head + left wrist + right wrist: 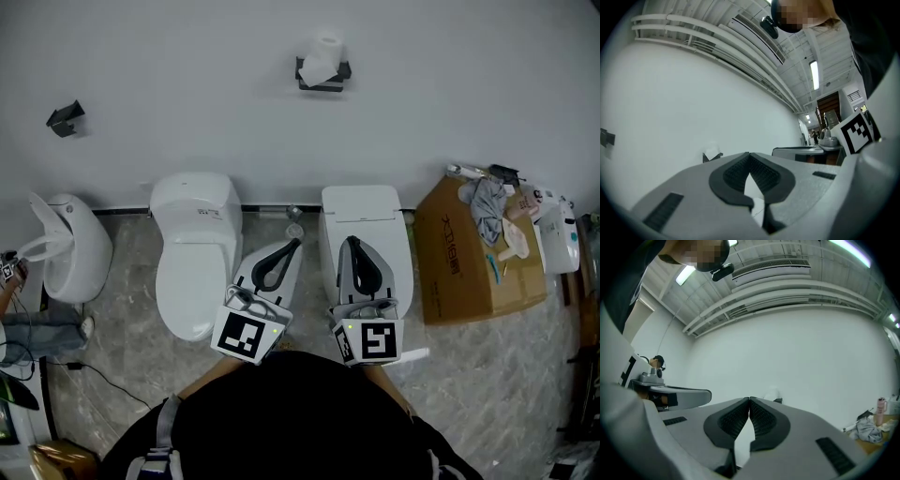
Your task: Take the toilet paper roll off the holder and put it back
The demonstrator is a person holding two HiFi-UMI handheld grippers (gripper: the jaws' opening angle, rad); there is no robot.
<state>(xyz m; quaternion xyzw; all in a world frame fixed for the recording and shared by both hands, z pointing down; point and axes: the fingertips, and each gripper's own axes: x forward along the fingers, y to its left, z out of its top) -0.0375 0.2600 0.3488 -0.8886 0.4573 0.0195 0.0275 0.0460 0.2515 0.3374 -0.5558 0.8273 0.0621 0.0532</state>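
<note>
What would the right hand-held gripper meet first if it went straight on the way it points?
Probably the white wall, just left of the white toilet paper roll; nothing nearer shows.

Left gripper: held level before the person's torso, jaws closed, empty. Right gripper: alongside, tilted slightly upward, jaws closed, empty.

I see a soft paper roll above the smooth, glossy toilet; right of the toilet sits a matt cardboard box, polished stone floor beneath.
</note>
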